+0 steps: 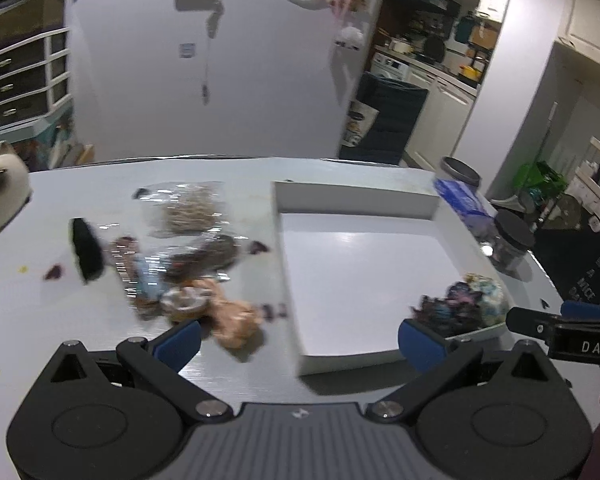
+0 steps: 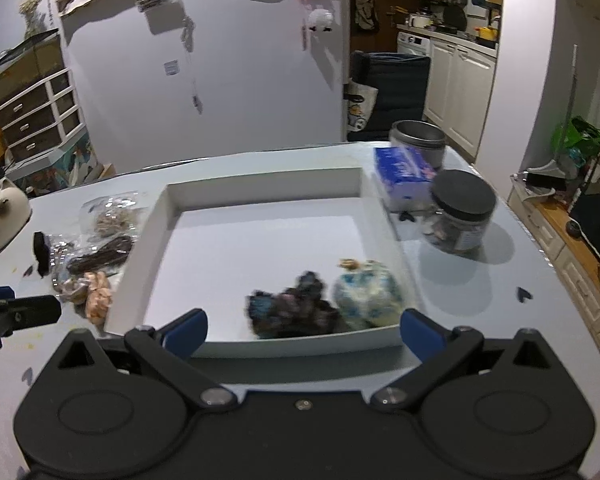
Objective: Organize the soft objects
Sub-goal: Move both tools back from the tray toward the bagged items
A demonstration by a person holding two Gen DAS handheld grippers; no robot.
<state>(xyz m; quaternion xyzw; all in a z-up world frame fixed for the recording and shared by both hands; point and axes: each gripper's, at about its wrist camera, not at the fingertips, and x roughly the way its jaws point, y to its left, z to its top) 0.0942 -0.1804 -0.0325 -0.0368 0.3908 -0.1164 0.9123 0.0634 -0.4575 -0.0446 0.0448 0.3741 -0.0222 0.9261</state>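
A white shallow tray (image 2: 140, 256) (image 1: 288, 280) lies on the table. In its near right corner lie a dark patterned soft bundle (image 2: 296, 310) (image 1: 448, 310) and a pale blue-and-cream pouch (image 2: 366, 294) (image 1: 486, 294). Left of the tray lies a pile: a peach soft item (image 1: 236, 320) (image 2: 98, 298), a black item (image 1: 86, 252) (image 2: 42, 254), and clear bags of cords (image 1: 188, 208) (image 2: 108, 220). My left gripper (image 1: 300, 342) is open and empty, near the peach item and the tray's front left corner. My right gripper (image 2: 304, 332) is open and empty at the tray's front edge.
A dark-lidded clear jar (image 2: 460, 212) (image 1: 510, 246), a blue box (image 2: 404, 172) (image 1: 462, 198) and a grey metal pot (image 2: 418, 138) stand right of the tray. A white cat figure (image 1: 0, 188) (image 2: 4, 212) sits at the far left. The table edge runs close on the right.
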